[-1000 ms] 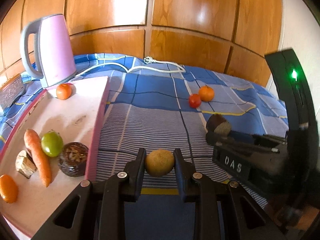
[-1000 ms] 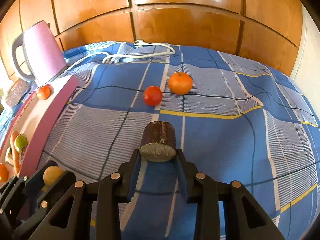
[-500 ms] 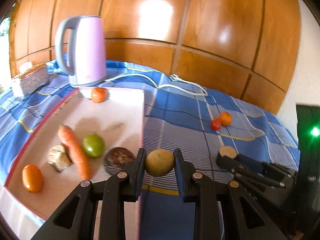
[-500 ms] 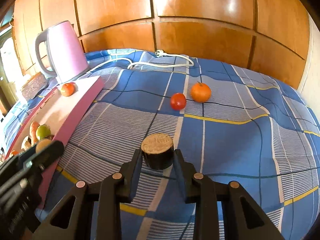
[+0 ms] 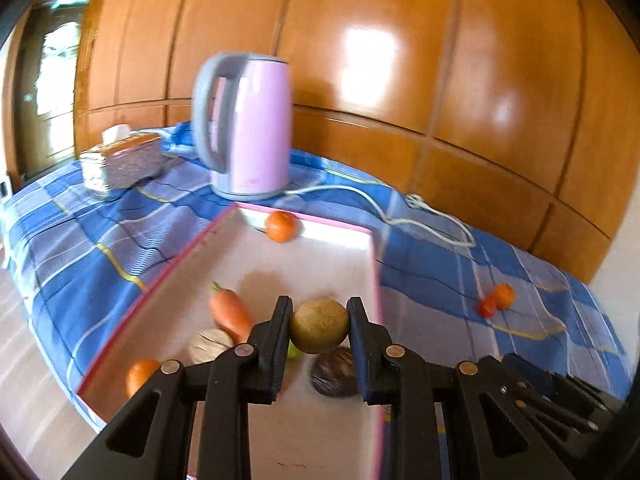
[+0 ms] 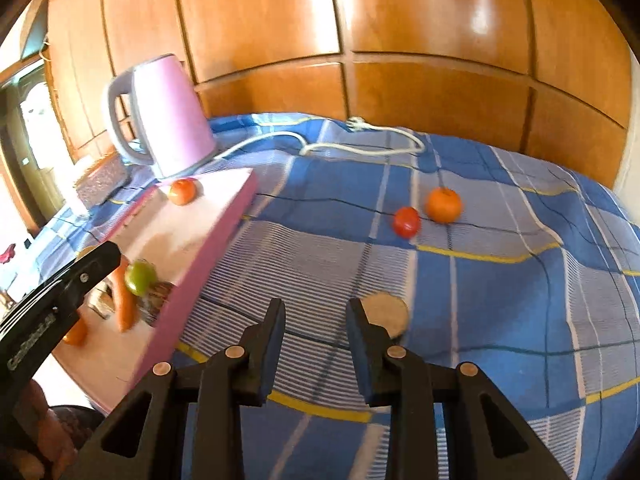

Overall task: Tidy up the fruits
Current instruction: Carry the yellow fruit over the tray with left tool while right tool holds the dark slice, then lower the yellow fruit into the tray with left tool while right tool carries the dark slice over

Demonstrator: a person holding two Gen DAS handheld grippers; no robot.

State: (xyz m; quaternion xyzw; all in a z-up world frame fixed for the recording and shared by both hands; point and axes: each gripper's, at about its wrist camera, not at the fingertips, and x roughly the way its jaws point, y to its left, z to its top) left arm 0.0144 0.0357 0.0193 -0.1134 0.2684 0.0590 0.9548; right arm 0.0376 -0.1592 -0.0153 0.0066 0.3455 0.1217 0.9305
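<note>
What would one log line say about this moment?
left gripper: grips tan round fruit, above pink tray | right gripper: empty, beside brown disc on cloth

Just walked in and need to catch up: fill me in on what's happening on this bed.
A person is sorting produce onto a pink tray using two handheld tongs. The left tongs grip a round tan fruit above the tray, where a carrot, a green fruit and other pieces already lie. The right tongs have nothing between them; a brown cylindrical piece sits on the blue checked bedspread just beyond their right finger. A tomato and an orange still wait on the spread.
</note>
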